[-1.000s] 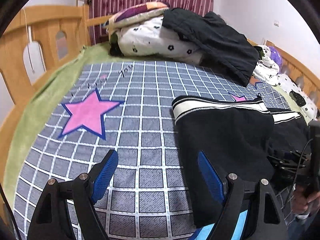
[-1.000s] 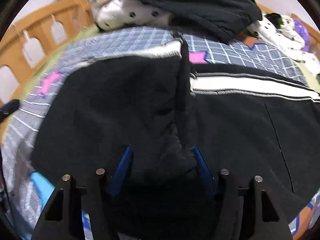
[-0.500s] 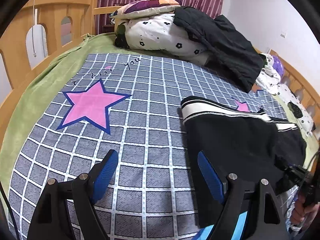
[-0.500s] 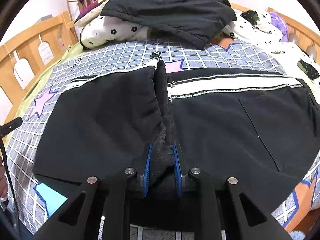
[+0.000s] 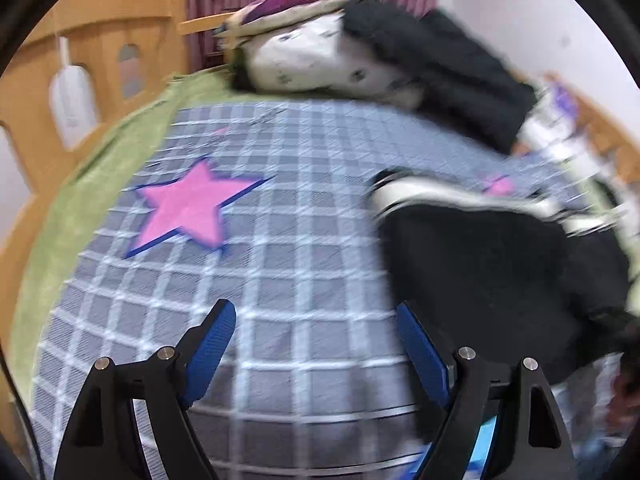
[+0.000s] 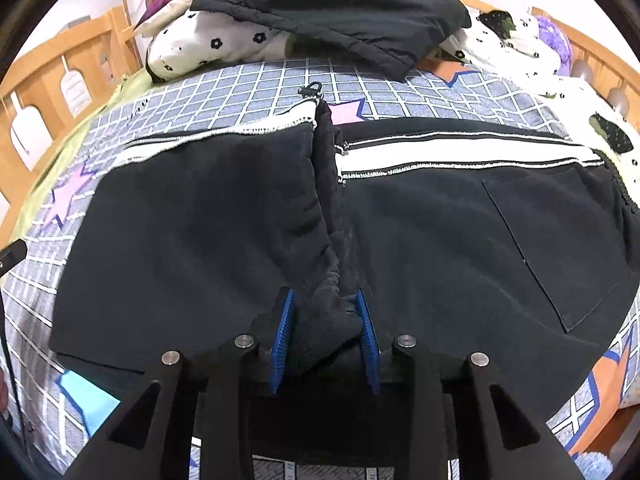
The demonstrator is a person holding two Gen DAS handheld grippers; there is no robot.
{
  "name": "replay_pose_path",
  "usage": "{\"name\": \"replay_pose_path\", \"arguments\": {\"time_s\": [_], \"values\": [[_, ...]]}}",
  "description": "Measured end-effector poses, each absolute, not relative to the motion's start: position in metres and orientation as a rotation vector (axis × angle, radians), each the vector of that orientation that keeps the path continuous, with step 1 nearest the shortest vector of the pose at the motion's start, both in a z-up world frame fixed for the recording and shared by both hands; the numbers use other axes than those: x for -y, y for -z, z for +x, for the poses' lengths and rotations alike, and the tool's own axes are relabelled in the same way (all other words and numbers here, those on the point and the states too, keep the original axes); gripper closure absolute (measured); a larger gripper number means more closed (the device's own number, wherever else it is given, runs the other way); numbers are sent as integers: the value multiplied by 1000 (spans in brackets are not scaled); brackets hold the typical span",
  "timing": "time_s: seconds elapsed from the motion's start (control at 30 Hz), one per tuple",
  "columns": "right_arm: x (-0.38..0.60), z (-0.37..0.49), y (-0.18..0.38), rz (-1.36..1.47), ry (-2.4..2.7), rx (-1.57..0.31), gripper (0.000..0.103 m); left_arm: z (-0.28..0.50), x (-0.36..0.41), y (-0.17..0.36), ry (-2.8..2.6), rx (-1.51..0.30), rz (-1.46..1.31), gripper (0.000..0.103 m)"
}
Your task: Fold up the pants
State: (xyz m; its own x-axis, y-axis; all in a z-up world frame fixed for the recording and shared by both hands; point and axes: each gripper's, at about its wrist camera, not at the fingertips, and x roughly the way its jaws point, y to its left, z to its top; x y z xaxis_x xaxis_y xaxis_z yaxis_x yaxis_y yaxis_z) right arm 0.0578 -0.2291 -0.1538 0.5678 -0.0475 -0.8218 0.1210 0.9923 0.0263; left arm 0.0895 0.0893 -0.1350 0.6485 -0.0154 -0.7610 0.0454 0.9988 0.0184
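Right wrist view — right gripper pinching fleecy black pants, left gripper spread over checked bedspread.

left wrist: low over checked bedspread, faces headboard pile at 12, pants at 2 | right wrist: close above pants, same heading | shared: pants, pile

Left claw gapes wide (right claw pinched nearly closed).
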Motion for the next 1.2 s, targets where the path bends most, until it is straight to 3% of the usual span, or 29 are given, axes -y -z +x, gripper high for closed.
{"name": "replay_pose_path", "arguments": {"time_s": [0.13,0.43,0.47,0.53,0.73,0.77,0.8,0.83,0.87,0.97,1.1,1.17,1.2], "values": [[229,52,151,72,87,-944,71,78,-101,169,-142,-910,142,21],[240,41,136,86,39,-864,70,61,-134,168,163,-921,-183,21],[242,42,131,86,32,-838,67,60,-130,167,183,-928,-196,21],[247,53,124,105,6,-806,43,62,-123,171,178,-948,-185,21],[242,105,129,144,-102,-778,43,58,-107,187,31,-902,-42,17],[239,114,135,147,-114,-798,45,59,-106,188,18,-900,-27,14],[236,126,143,147,-131,-833,65,61,-107,187,3,-897,-20,9],[232,137,151,141,-158,-866,96,64,-109,188,-19,-899,-17,6],[229,146,158,120,-177,-895,96,69,-112,189,-41,-908,-22,0],[240,147,149,129,-136,-811,95,76,-122,191,-45,-929,-64,0],[245,143,152,143,-161,-863,94,76,-120,193,-47,-917,-47,0],[237,137,155,66,-145,-877,90,75,-122,193,-42,-918,-56,0],[238,131,152,61,-131,-879,82,75,-123,193,-39,-917,-59,0]]}}
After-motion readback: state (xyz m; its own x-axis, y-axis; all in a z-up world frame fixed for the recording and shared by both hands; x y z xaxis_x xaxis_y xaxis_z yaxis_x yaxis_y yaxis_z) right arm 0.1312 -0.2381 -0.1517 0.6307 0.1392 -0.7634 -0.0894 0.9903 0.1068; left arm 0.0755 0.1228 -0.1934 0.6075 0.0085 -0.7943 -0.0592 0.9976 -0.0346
